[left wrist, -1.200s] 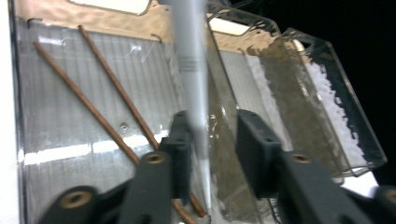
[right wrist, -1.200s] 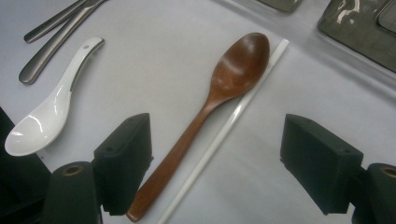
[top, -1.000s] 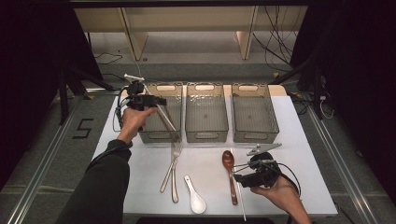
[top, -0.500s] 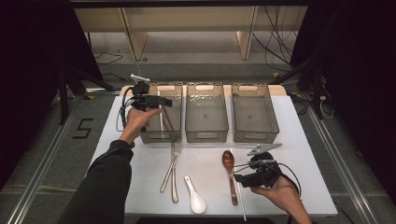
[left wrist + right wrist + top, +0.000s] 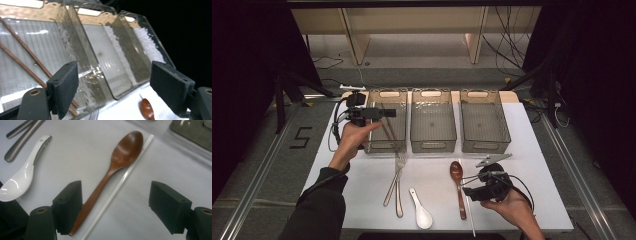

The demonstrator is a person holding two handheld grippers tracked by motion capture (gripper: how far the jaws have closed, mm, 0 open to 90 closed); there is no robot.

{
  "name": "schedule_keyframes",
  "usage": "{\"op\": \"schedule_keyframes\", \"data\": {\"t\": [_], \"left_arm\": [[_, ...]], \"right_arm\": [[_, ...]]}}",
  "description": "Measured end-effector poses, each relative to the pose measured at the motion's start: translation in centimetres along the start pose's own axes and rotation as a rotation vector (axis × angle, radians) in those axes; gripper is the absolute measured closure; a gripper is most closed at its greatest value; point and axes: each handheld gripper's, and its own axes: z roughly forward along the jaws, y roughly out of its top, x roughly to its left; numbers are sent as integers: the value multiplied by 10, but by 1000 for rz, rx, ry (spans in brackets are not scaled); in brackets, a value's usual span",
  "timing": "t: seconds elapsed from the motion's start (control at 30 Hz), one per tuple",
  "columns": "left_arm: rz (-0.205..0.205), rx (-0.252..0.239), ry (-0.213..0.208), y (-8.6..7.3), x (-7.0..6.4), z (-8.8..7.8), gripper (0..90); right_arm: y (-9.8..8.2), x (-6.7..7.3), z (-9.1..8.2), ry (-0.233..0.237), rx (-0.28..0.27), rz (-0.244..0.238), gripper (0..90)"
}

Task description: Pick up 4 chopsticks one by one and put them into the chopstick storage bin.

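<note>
Two chopsticks (image 5: 388, 131) lie in the left bin (image 5: 402, 100), upper left of the high view; the left gripper (image 5: 387, 113) hangs just above them, its jaws just spread, nothing between. Right gripper (image 5: 115, 202), jaws wide and empty, hovers low over the wooden spoon (image 5: 117, 167), whose long axis runs lower left to upper right, handle end by the left jaw. Right hand is nearer. White straw (image 5: 120, 187) touches the spoon. White mat (image 5: 537, 150), dark room around it.

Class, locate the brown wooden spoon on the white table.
In the high view the brown wooden spoon lies right of centre, between the white ceramic spoon and the right gripper, beside a thin white stick.
</note>
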Motion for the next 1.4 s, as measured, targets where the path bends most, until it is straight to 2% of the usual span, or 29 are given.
{"op": "schedule_keyframes", "data": {"t": [0.13, 0.3, 0.53, 0.8, 1.03, 1.17, 1.4], "left_arm": [[17, -20, -22, -15, -8, -13, 224], [42, -22, -20, -38, -13, -23, 217], [40, -29, -45, -69, -10, -31, 214], [33, -36, -72, -92, -6, -36, 205], [39, -16, -68, -103, -4, -33, 202], [46, -11, -57, -107, -4, -33, 202], [47, 2, -48, -112, -3, -33, 202]], "right_arm": [[-1, 0, 3, -17, 26, 5, 300], [-1, 2, 7, -46, 58, 12, 316], [-3, 6, 16, -75, 99, 15, 347], [-3, 12, 29, -108, 146, -8, 379], [-4, 13, 35, -134, 176, -18, 416], [-5, 14, 38, -124, 193, -28, 436], [-6, 17, 44, -139, 228, -42, 454]]}}
